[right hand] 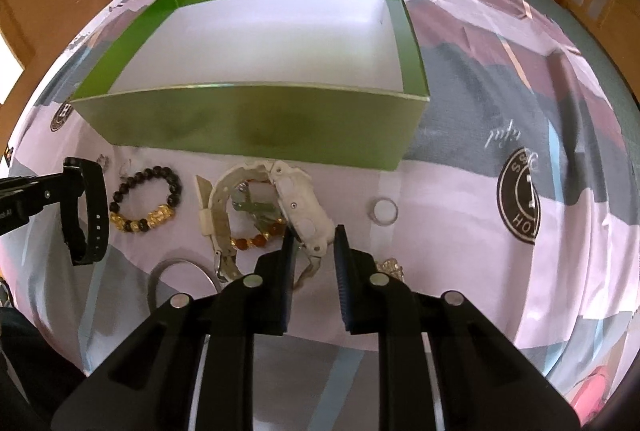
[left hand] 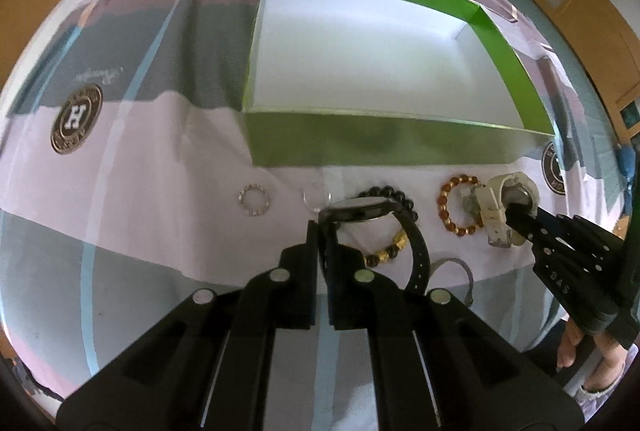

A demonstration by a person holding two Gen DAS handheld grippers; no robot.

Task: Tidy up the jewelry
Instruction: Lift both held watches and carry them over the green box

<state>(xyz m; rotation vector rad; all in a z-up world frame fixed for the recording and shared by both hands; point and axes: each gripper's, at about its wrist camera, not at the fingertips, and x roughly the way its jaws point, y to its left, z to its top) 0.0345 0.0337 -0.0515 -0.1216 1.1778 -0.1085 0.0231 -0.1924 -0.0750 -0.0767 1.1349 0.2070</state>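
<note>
the left gripper (left hand: 322, 231) is pinched tight on the black watch (left hand: 372, 209), lifted just in front of the green box (left hand: 380, 147). the right gripper (right hand: 314, 235) has its fingers parted around the white watch (right hand: 298, 197), which lies on the bedspread (right hand: 460, 199) in front of the box, over the amber bead bracelet (right hand: 256, 239). best to close squarely on the case, then lift straight up so the bracelet isn't dragged along, and clear the box's near wall.

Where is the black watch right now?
The black watch is clamped in the left tongs, lifted above the black-and-gold bead bracelet, in front of the green box.
</note>
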